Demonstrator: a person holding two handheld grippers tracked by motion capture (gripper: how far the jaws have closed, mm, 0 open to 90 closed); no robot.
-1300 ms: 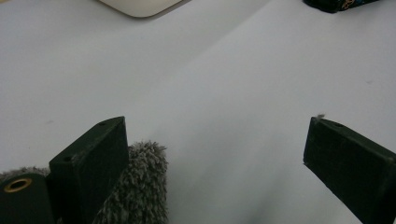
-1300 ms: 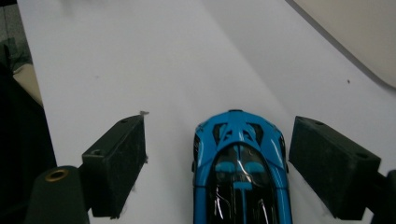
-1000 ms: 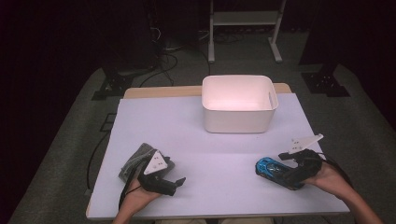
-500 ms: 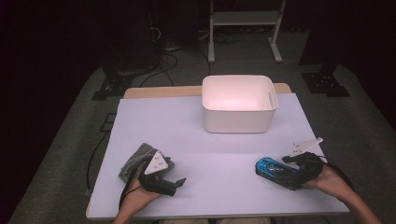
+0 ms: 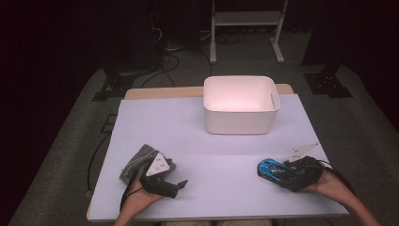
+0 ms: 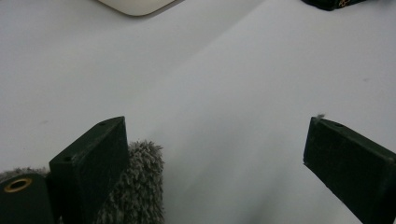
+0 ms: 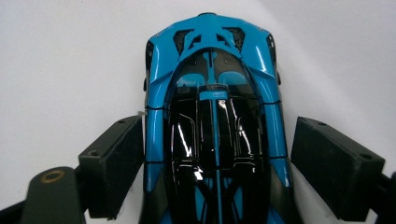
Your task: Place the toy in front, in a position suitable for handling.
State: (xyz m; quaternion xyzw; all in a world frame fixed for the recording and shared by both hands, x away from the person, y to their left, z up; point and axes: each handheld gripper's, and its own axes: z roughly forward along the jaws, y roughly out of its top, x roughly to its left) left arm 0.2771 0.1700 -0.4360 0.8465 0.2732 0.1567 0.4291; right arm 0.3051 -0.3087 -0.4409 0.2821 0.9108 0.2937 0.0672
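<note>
A white bin stands on the far half of the white table, open at the top; its lit inside shows bare pale walls and floor, with nothing in it that can be made out from the high view.

The blue toy car sits on the table nearer the person than the bin and a little to its right, well apart from it. The right gripper reaches around the car: in the right gripper view the car lies between the 2 jaws, the left jaw touching its side and the right jaw just beside it with a thin gap.

The left gripper rests nearer than the bin and to its left, well apart, its jaws spread wide over bare table. A grey fuzzy cloth lies just beside it, touching the outer side of 1 jaw in the left gripper view.
</note>
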